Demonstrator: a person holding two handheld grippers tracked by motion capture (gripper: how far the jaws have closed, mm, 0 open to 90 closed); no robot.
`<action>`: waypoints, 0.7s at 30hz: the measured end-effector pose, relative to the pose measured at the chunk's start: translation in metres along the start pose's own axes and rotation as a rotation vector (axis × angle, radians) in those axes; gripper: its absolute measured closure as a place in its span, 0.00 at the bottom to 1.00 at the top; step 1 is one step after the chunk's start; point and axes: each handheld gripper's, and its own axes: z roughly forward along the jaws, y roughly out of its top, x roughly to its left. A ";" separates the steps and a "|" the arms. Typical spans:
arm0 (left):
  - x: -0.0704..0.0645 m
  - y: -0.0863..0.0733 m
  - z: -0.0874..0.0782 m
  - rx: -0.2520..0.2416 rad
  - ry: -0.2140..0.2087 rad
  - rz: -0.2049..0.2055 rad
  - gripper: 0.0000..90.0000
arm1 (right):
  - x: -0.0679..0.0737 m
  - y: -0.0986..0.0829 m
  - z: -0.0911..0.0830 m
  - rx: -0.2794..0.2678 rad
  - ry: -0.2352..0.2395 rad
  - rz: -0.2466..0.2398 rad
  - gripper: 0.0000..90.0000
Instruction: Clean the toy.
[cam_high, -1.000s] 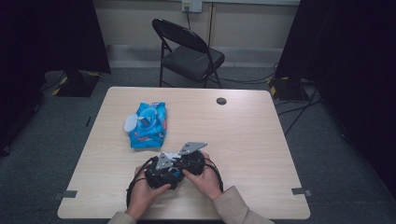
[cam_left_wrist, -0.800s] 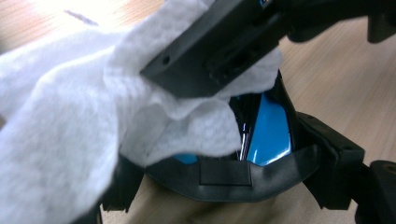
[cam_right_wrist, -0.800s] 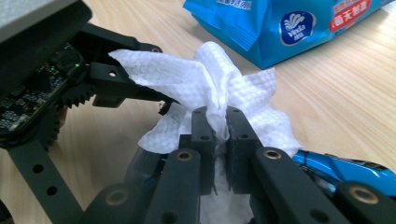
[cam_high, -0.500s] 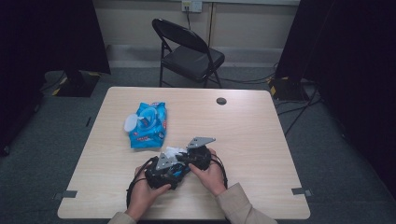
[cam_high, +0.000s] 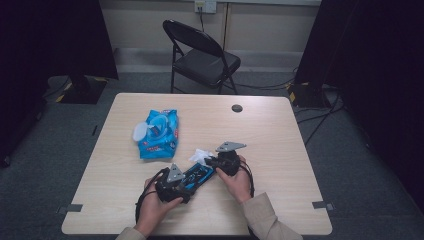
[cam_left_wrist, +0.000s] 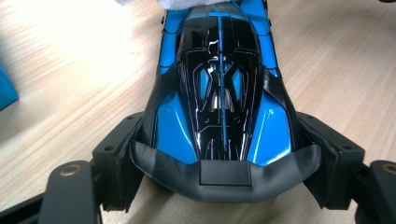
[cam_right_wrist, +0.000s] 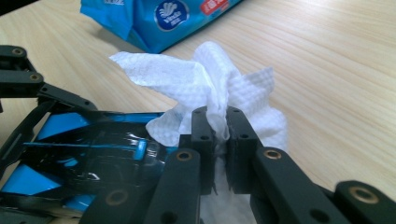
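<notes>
Gripping blue-and-black toy car by its rear, left gripper has jaws pressed against both car sides, near table edge. Right gripper pinches crumpled white wipe between closed jaws, wipe touching far end of car. Blue wipes pack lies on wooden table, farther left, apart from car.

Light wooden table bears blue wipes pack.
</notes>
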 end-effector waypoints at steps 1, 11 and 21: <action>0.000 0.000 0.000 0.000 0.000 0.000 0.27 | -0.002 -0.001 0.000 -0.004 0.003 0.006 0.94; 0.000 0.000 0.000 0.000 0.001 -0.001 0.27 | -0.007 -0.003 -0.003 -0.004 -0.029 0.009 0.94; 0.000 0.000 0.000 0.001 0.001 -0.002 0.27 | -0.012 -0.006 -0.006 -0.001 -0.061 0.016 0.94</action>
